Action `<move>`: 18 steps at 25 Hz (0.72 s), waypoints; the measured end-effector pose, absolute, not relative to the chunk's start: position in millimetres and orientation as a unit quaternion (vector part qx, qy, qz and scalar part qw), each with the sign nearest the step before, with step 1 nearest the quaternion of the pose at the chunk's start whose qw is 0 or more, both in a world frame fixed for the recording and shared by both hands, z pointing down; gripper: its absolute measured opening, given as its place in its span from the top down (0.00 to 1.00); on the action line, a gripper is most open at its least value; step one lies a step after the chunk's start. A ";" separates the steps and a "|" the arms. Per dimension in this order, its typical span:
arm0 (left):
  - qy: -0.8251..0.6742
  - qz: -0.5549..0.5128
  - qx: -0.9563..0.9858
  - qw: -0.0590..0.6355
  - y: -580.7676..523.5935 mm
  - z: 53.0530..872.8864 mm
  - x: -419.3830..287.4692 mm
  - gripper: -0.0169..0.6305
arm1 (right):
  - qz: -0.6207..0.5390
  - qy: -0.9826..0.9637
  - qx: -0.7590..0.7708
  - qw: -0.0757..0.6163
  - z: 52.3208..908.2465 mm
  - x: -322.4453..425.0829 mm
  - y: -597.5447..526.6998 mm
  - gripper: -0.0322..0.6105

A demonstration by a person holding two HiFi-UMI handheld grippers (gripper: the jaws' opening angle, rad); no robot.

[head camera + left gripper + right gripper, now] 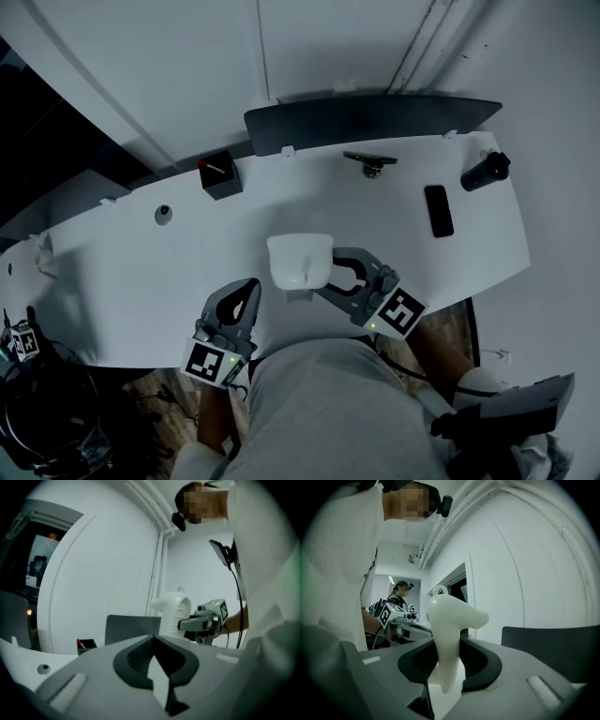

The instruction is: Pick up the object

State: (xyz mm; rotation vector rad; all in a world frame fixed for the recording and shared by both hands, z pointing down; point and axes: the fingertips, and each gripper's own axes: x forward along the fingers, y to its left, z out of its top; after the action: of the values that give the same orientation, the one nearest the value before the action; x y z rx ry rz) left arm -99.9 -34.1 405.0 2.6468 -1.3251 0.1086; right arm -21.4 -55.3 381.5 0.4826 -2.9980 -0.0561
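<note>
The object is a white plastic piece [300, 261] with a rounded, curved top, just above the near edge of the white table [141, 281]. My right gripper [330, 281] is shut on its right side. In the right gripper view its narrow stem [449, 653] stands clamped between the jaws of the right gripper [450, 670], the bulbous top leaning right. My left gripper [250, 289] hovers to the object's left, shut and empty. In the left gripper view the left gripper [154, 660] points toward the object [172, 613], and the right gripper [206, 619] holds it from the right.
At the table's back stand a dark grey panel [375, 117] and a black box with a red pen [220, 175]. A black phone [438, 210], a black cylinder [485, 172] and a small black stand [370, 161] lie at the right rear. The table edge runs just before my body.
</note>
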 end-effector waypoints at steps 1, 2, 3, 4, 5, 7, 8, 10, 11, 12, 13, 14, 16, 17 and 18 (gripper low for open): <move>-0.434 0.029 0.896 0.091 -33.9 400.2 -101.1 0.97 | -0.020 -0.986 0.155 0.052 380.7 -21.9 -54.5 0.74; -0.419 0.029 0.903 0.090 -33.5 396.6 -100.4 0.96 | -0.024 -0.987 0.151 0.057 380.7 -22.1 -53.5 0.74; -0.403 0.035 0.910 0.088 -33.1 395.3 -98.0 0.75 | -0.028 -0.987 0.144 0.068 382.7 -22.0 -51.7 0.74; -0.389 0.044 0.916 0.086 -32.5 395.4 -94.9 0.62 | -0.033 -0.987 0.134 0.084 385.7 -21.9 -49.2 0.74; -0.377 0.054 0.921 0.082 -32.1 395.8 -91.6 0.58 | -0.036 -0.987 0.126 0.097 387.7 -22.5 -46.3 0.74; -0.355 0.070 0.929 0.075 -30.5 394.9 -82.7 0.56 | -0.038 -0.987 0.111 0.110 388.7 -25.6 -40.6 0.74; -0.342 0.077 0.934 0.071 -28.9 394.5 -77.2 0.55 | -0.040 -0.987 0.103 0.114 388.4 -27.5 -37.7 0.74; -0.314 0.090 0.943 0.059 -25.1 394.7 -65.9 0.53 | -0.044 -0.989 0.084 0.117 386.8 -31.2 -31.3 0.74; -0.301 0.094 0.947 0.053 -23.4 394.5 -60.7 0.52 | -0.045 -0.989 0.072 0.117 385.6 -33.1 -27.6 0.74; -0.290 0.096 0.951 0.049 -21.9 394.1 -56.0 0.52 | -0.046 -0.990 0.058 0.116 384.5 -35.0 -23.3 0.74; -0.281 0.099 0.954 0.046 -20.2 394.1 -51.4 0.51 | -0.047 -0.991 0.043 0.115 383.4 -36.8 -18.2 0.74; -0.270 0.106 0.956 0.042 -17.7 395.0 -46.7 0.50 | -0.048 -0.992 0.025 0.113 382.1 -38.6 -12.6 0.74; -0.241 0.127 0.962 0.028 -10.8 397.7 -37.0 0.50 | -0.056 -0.993 -0.007 0.108 379.3 -42.7 -2.9 0.74; -0.228 0.136 0.964 0.019 -7.1 398.7 -33.2 0.52 | -0.061 -0.992 -0.018 0.105 378.1 -44.7 -0.5 0.74; -0.219 0.143 0.965 0.012 -4.1 399.6 -30.9 0.58 | -0.066 -0.992 -0.024 0.104 377.7 -45.8 0.1 0.74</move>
State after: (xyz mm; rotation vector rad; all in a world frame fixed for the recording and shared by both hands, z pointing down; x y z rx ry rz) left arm -30.9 -4.1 399.6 3.0088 -0.6836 0.4465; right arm -45.8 0.1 377.7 -0.0705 -2.9266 -0.1939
